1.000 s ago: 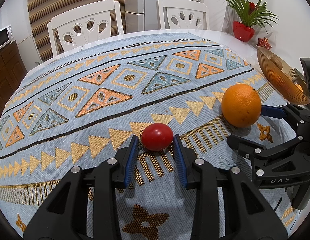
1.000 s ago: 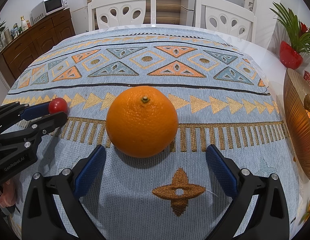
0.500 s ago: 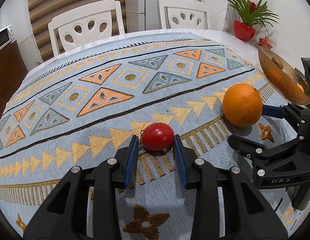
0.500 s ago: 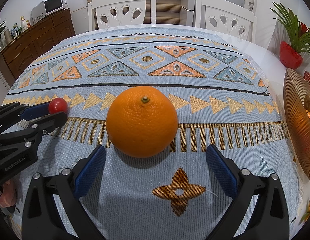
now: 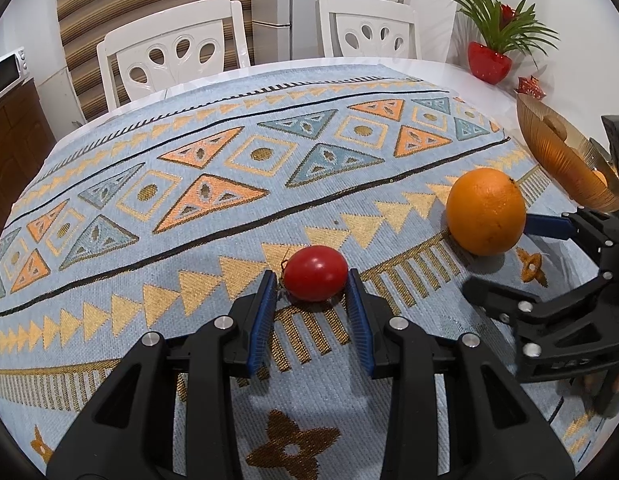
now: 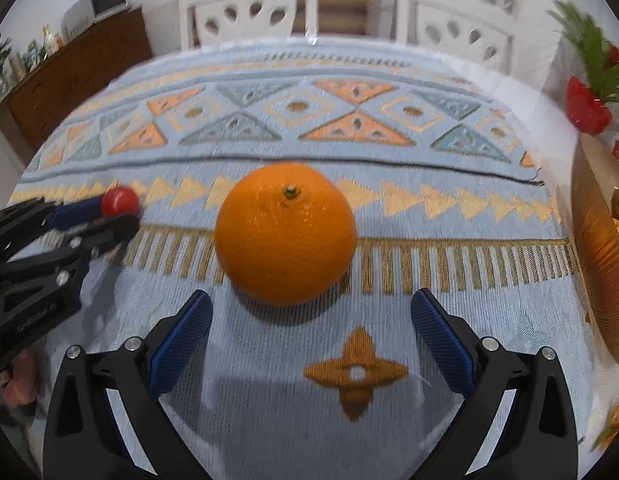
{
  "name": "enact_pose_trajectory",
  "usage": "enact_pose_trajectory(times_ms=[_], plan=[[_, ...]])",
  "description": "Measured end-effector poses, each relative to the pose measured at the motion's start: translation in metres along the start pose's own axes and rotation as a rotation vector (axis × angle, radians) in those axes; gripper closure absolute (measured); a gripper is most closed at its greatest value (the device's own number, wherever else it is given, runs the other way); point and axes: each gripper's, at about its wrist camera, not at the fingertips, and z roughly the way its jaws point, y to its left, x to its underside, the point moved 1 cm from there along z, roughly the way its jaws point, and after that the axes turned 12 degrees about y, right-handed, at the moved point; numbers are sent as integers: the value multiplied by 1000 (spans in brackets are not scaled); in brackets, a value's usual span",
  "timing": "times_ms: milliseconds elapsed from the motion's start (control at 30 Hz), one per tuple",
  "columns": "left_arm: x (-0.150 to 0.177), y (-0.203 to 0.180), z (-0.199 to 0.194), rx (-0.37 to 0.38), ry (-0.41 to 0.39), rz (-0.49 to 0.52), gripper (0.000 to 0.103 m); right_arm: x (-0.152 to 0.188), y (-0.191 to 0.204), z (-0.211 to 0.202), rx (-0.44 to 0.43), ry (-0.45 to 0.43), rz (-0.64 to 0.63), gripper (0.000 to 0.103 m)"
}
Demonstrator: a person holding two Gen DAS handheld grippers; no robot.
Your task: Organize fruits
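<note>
bright indoor light, right view motion-blurred

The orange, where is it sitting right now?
The orange rests on the patterned cloth, just ahead of the open right gripper, with the amber bowl to its right.

A white table point(image 5: 441, 70) carries a patterned blue cloth point(image 5: 213, 184), an amber bowl point(image 5: 557, 160) and a red plant pot point(image 5: 489, 67).

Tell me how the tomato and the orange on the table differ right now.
The tomato is small, red and glossy; the orange is far bigger with dimpled peel. The tomato sits between the fingertips of the left gripper, which stand close at its sides; the orange lies ahead of the wide-open right gripper, untouched. The orange lies nearer the amber bowl. Both rest on the patterned cloth.
</note>
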Motion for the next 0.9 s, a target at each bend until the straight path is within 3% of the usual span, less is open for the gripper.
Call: enact_pose_trajectory(times_ms=[200,300,400,500,567,900], plan=[[-1,2,0,7,-1,-9,68,4,-3,-4,-29,-24,6,5],[-1,2,-1,5,-2,-10,68,0,-5,-16,-105,-110,40,5],[0,3,-1,9,-4,-15,68,-5,-2,-25,-65,-180,53,7],[0,3,-1,11,-6,-14,70,-8,3,-15,-81,-129,31,25],[0,4,-2,15,-7,-14,71,-9,5,-9,-63,-105,34,44],[1,4,-14,-10,-50,-40,74,6,-14,-39,-153,-206,78,46]])
